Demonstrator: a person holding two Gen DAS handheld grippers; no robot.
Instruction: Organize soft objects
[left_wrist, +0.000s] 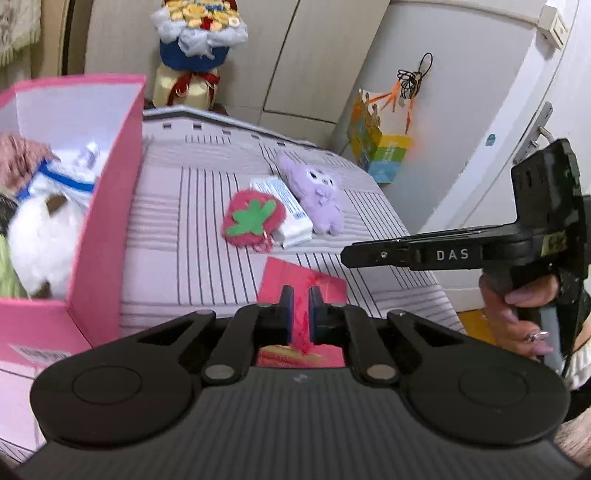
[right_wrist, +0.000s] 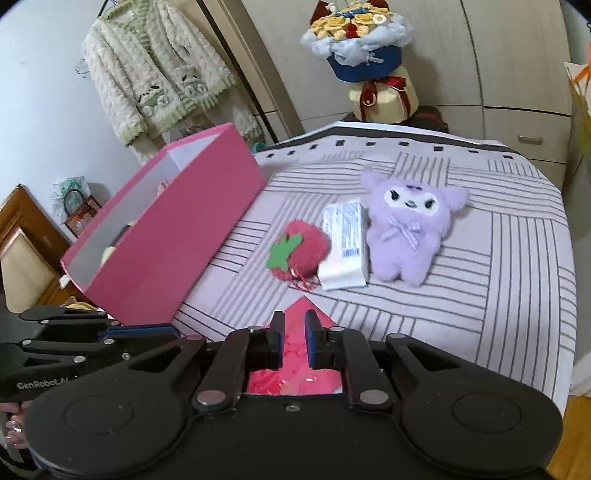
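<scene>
On the striped bed (right_wrist: 480, 295) lie a red strawberry plush (right_wrist: 299, 247), a white tissue pack (right_wrist: 343, 243) and a purple plush doll (right_wrist: 406, 229) in a row. An open pink box (left_wrist: 103, 206) at the left holds a white plush (left_wrist: 40, 229) and other soft things. A flat red card (left_wrist: 295, 277) lies near the front edge. My left gripper (left_wrist: 301, 306) hangs over it, shut, with red showing in the slit; whether it touches the card I cannot tell. My right gripper (right_wrist: 294, 325) is over the same card (right_wrist: 306, 314), jaws nearly together. Side-on, the right gripper (left_wrist: 349, 254) carries nothing.
A hand (left_wrist: 517, 306) grips the right tool's handle. Behind the bed stand a knitted bouquet (right_wrist: 362, 40) and cupboard doors. A colourful gift bag (left_wrist: 380, 147) sits by a white door at the right. A fluffy cardigan (right_wrist: 159, 74) hangs at the left wall.
</scene>
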